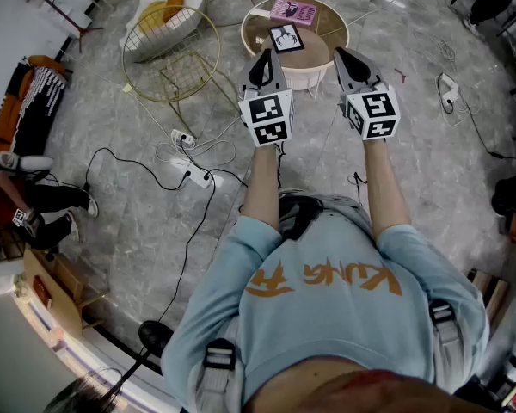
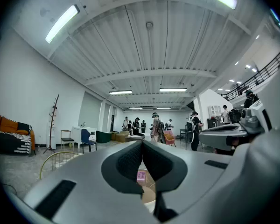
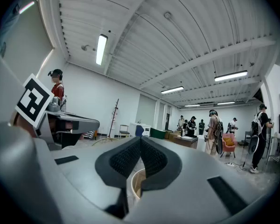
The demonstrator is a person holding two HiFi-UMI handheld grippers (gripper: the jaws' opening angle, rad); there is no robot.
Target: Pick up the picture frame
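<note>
The small black-and-white picture frame (image 1: 285, 38) lies flat on the round wooden bench (image 1: 316, 45), upper middle. The left tool (image 1: 263, 57) and right tool (image 1: 342, 55) are squeezed together, empty, pointing toward it, probably ready to reach.

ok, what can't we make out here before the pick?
- Picture frame: head view, too small to show its image or whether it lies flat.
- Left gripper view: the shut left hand-held gripper blocks the frame; only the pink book peeks through.
- Right gripper view: right hand-held gripper hides everything but the table rim.
</note>
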